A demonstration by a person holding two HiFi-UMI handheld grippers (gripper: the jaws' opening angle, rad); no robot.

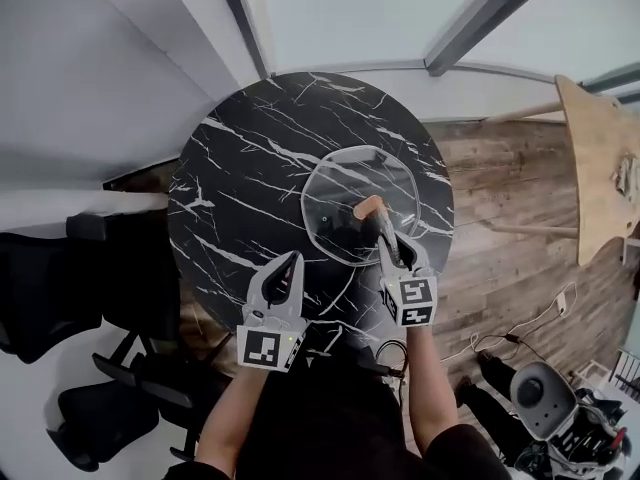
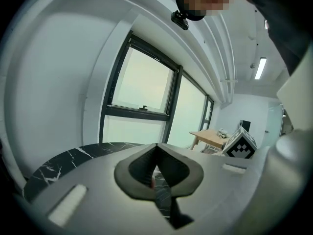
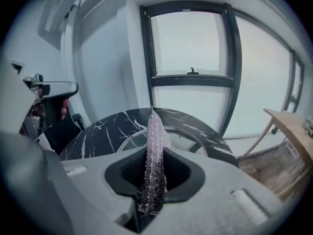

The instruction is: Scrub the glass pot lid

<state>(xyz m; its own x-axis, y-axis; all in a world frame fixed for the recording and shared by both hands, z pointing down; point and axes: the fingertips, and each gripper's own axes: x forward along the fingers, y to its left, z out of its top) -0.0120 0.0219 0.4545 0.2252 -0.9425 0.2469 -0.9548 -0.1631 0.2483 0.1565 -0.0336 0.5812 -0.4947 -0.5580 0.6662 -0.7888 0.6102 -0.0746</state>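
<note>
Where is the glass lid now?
In the head view the glass lid lies flat on the black marble table, right of centre, under the scrub pad held by the right gripper.

Bright window daylight, fisheye edges (vignetted)

Head view: steeply down on the marble table. Gripper views: low, close over its top, facing the windows; all share the tabletop.
</note>
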